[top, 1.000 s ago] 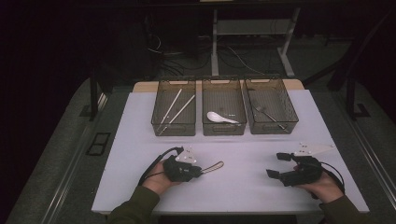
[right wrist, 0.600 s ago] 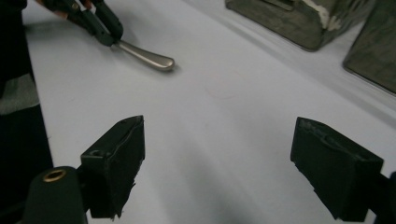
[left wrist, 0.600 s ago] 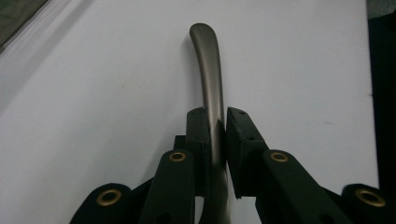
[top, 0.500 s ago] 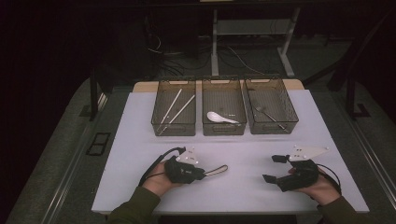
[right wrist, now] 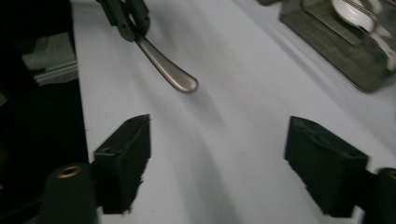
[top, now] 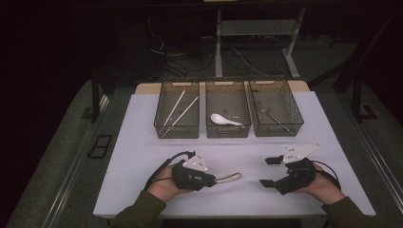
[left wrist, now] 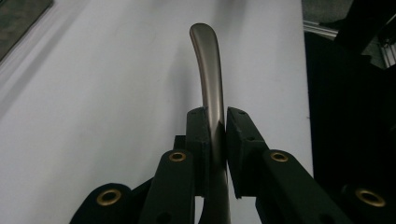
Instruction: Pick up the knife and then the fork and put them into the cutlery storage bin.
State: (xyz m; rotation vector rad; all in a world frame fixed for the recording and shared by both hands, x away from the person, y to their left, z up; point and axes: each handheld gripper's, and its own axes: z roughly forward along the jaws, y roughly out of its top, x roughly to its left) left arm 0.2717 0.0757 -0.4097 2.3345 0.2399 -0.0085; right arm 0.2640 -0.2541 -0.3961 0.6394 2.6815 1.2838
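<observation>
A white rectangular surface (top: 142, 142) is set on a grey carpeted floor (top: 57, 156) in a dimly lit room whose upper and left parts are lost in darkness. Beyond the far edge, a white metal frame with upright legs (top: 259, 33) is seen, with dark cables (top: 237, 57) trailed across the floor beneath it.

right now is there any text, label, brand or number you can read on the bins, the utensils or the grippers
None can be read.
Grey plate on the left gripper: a few dark specks, too small to tell whether they are print.
Grey plate on the right gripper: the same.
Metal handle clamped in the left gripper: bare.
Three bins: no label visible.
</observation>
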